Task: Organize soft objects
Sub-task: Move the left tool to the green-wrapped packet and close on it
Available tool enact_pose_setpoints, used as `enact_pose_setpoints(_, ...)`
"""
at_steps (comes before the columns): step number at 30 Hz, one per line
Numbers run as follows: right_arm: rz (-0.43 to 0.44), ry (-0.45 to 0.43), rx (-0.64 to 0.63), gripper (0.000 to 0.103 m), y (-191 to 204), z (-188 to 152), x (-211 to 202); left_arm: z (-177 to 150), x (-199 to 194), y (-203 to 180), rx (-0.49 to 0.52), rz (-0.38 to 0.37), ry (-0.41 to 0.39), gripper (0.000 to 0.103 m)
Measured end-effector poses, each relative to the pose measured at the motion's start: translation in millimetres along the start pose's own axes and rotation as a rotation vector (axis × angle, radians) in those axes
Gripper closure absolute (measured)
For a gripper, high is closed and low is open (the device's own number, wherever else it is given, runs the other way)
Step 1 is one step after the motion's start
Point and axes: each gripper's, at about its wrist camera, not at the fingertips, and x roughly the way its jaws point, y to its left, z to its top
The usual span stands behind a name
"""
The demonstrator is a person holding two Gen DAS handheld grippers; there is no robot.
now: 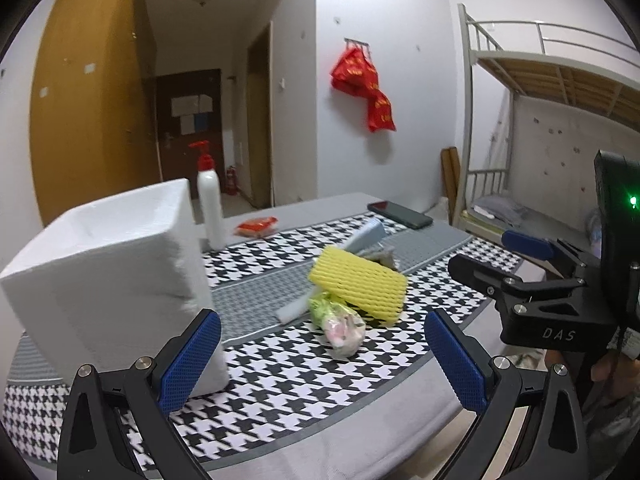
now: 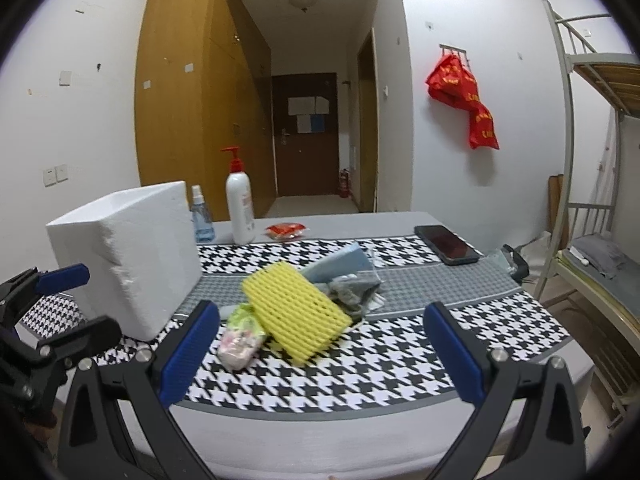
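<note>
A pile of soft things lies mid-table: a yellow foam net sleeve [image 1: 360, 282] [image 2: 298, 310] leaning on top, a green and pink soft packet [image 1: 340, 326] [image 2: 242, 336] at its near side, a white foam strip [image 1: 294, 310], and a blue sponge [image 1: 366, 236] [image 2: 340, 264] with grey cloth [image 2: 356, 292] behind. A white foam box [image 1: 108, 276] [image 2: 128, 256] stands at the left. My left gripper [image 1: 322, 360] is open and empty, near the box's front corner. My right gripper [image 2: 322, 354] is open and empty, short of the pile. It also shows in the left wrist view [image 1: 504, 256].
The table carries a houndstooth cloth [image 1: 304, 376] [image 2: 360, 368]. A white pump bottle [image 1: 210, 204] [image 2: 240, 208], a small blue spray bottle [image 2: 200, 216], a red packet [image 1: 256, 226] [image 2: 286, 230] and a black phone [image 1: 400, 214] [image 2: 446, 244] lie at the far side. A bunk bed [image 2: 592, 216] stands on the right.
</note>
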Motion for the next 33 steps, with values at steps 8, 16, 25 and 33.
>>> enact_pose_setpoints(8, -0.05, 0.047, 0.026, 0.0, -16, -4, 16, -5, 29, -4, -0.004, -0.037, 0.095, 0.001)
enact_pose_setpoints(16, -0.055, 0.077, 0.064, 0.0, -29, -11, 27, -3, 58, -9, 0.008, -0.064, 0.175, 0.001)
enact_pose_setpoints(25, -0.018, 0.114, 0.071, 0.0, -31, -16, 48, -4, 93, -3, -0.002, -0.057, 0.274, 0.001)
enact_pose_setpoints(33, 0.014, 0.137, 0.077, 0.0, -39, -14, 62, -7, 110, -1, -0.044, -0.044, 0.322, 0.008)
